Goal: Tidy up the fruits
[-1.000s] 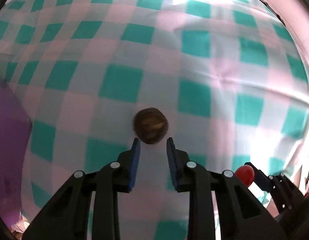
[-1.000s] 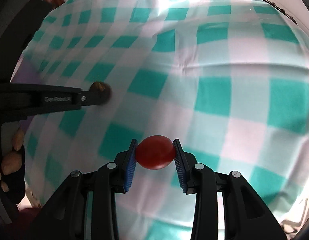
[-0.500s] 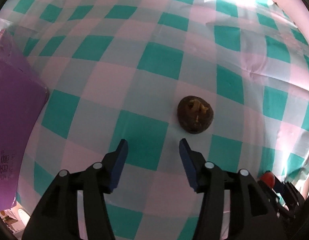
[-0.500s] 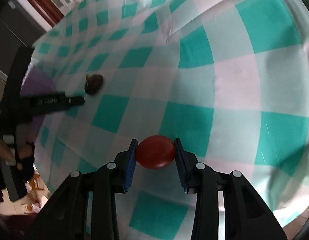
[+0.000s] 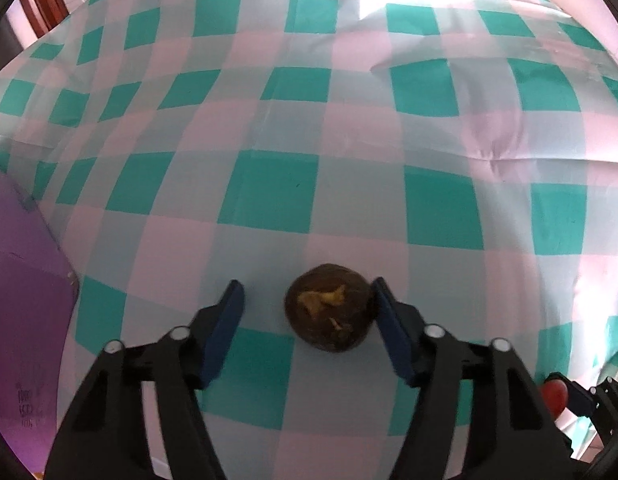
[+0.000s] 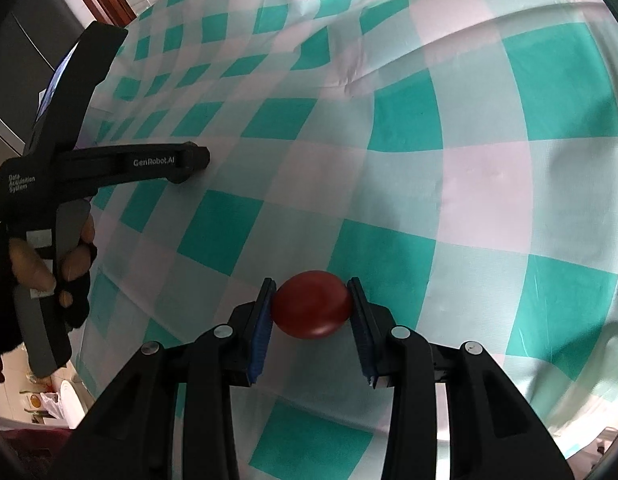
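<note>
Surface: green-checked tablecloth (image 5: 269, 196). My left gripper (image 5: 305, 312), jaws now spread wide, has moved to bracket the brown fruit (image 5: 328, 314), ready to close. My right gripper (image 6: 311, 312) still clamps the red fruit (image 6: 311, 310).

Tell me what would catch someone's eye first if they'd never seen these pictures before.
Probably the red fruit pinched between the right gripper fingers, bright against the teal-and-white checked tablecloth. Next, the dark brown fruit lying on the cloth between the open fingers of the left gripper, close against the right-hand finger. A purple object sits at the left edge.
</note>
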Motion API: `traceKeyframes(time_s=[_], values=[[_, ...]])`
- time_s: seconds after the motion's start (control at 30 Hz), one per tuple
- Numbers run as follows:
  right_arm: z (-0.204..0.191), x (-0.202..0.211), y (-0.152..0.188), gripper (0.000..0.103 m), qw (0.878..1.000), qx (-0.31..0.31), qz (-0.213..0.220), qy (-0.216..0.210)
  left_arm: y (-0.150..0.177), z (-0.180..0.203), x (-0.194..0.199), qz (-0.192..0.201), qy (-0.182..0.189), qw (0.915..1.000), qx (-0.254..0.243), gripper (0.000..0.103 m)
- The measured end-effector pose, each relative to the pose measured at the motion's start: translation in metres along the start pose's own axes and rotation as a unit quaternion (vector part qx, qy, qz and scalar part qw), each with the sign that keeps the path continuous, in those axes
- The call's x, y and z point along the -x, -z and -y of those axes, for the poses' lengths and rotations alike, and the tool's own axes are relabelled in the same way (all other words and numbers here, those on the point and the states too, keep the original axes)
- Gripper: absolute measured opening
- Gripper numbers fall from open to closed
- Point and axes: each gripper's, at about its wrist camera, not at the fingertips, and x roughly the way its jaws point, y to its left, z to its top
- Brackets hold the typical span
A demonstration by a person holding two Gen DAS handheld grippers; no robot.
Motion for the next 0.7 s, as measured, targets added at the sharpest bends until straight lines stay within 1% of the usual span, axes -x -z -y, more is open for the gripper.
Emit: traceKeyframes(time_s=[0.03,0.07,0.1,0.2,0.3,0.4,0.47,0.5,0.7], values=[[-0.001,0.0,0.0,0.038,1.0,0.001,0.001,0.001,-0.003,0.004,-0.006,0.001,0.0,1.0,-0.005,0.054],[-0.002,-0.001,-0.001,0.038,1.0,0.001,0.002,0.003,-0.003,0.009,-0.007,0.005,0.0,0.9999,-0.016,0.046],[-0.004,-0.002,-0.002,0.038,1.0,0.003,0.003,0.006,-0.003,0.014,-0.008,0.007,-0.002,0.9996,-0.025,0.043],[-0.008,-0.005,-0.005,0.038,1.0,0.012,0.001,0.014,0.003,0.024,-0.004,0.015,-0.02,0.9986,-0.046,0.042],[-0.008,-0.005,-0.003,0.038,1.0,0.018,-0.002,0.018,0.005,0.027,-0.004,0.009,-0.017,0.9991,-0.039,0.042],[-0.011,-0.004,-0.004,0.037,0.999,0.023,-0.01,0.023,0.009,0.03,-0.001,-0.008,-0.003,0.9997,-0.024,0.042],[-0.012,-0.004,0.002,0.037,0.999,0.028,-0.012,0.023,0.016,0.035,0.006,-0.013,0.005,0.9997,-0.022,0.042],[-0.013,-0.004,0.004,0.037,0.999,0.031,-0.015,0.023,0.022,0.039,0.011,-0.02,0.014,0.9994,-0.025,0.042],[-0.02,-0.001,0.007,0.037,0.998,0.052,-0.028,0.01,0.049,0.054,0.03,-0.042,0.038,0.9974,-0.044,0.042]])
